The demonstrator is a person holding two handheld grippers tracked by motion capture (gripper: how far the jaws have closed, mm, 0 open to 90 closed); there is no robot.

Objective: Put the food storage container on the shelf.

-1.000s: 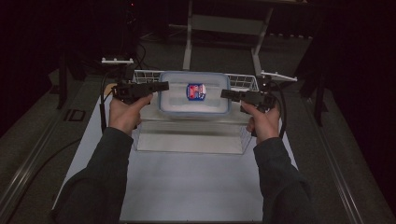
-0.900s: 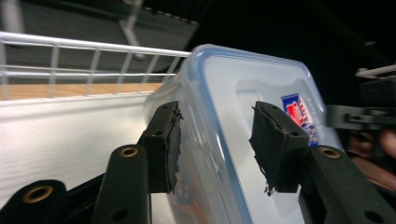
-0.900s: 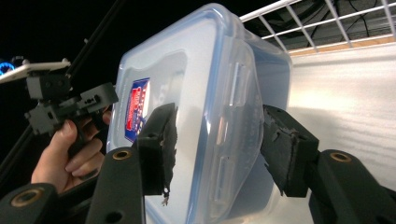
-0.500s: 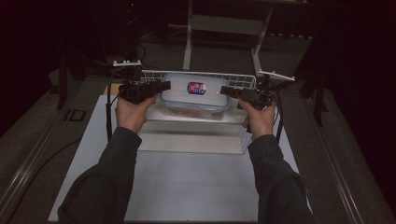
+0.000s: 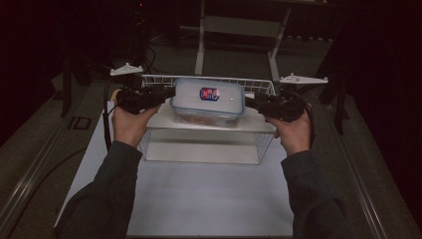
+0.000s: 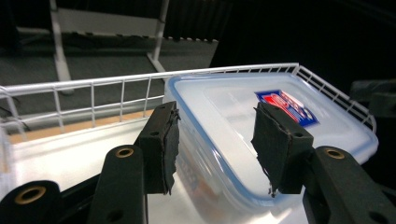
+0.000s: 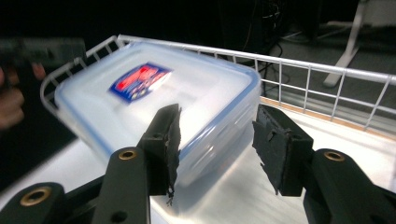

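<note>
A clear plastic container (image 5: 208,107) with a blue-rimmed lid and a red and blue label stands in a white wire basket (image 5: 259,85). My left gripper (image 5: 168,94) is at its left end, my right gripper (image 5: 250,103) at its right end. In the left gripper view the jaws (image 6: 215,112) straddle a corner of the container (image 6: 224,135); they have just been opening. In the right gripper view the jaws (image 7: 217,114) straddle another corner of the container (image 7: 205,88) and have just been closing. One pad is close to the wall and the other stands clear of it.
The basket (image 6: 93,91) has a shiny pale floor and low wire walls (image 7: 327,70). It rests on a white table top (image 5: 209,199). A grey metal stand (image 5: 201,45) rises behind the table. Dark floor surrounds it on both sides.
Both hands have stayed at the container's two ends. The right hand has shifted a little. The container is much where it was.
</note>
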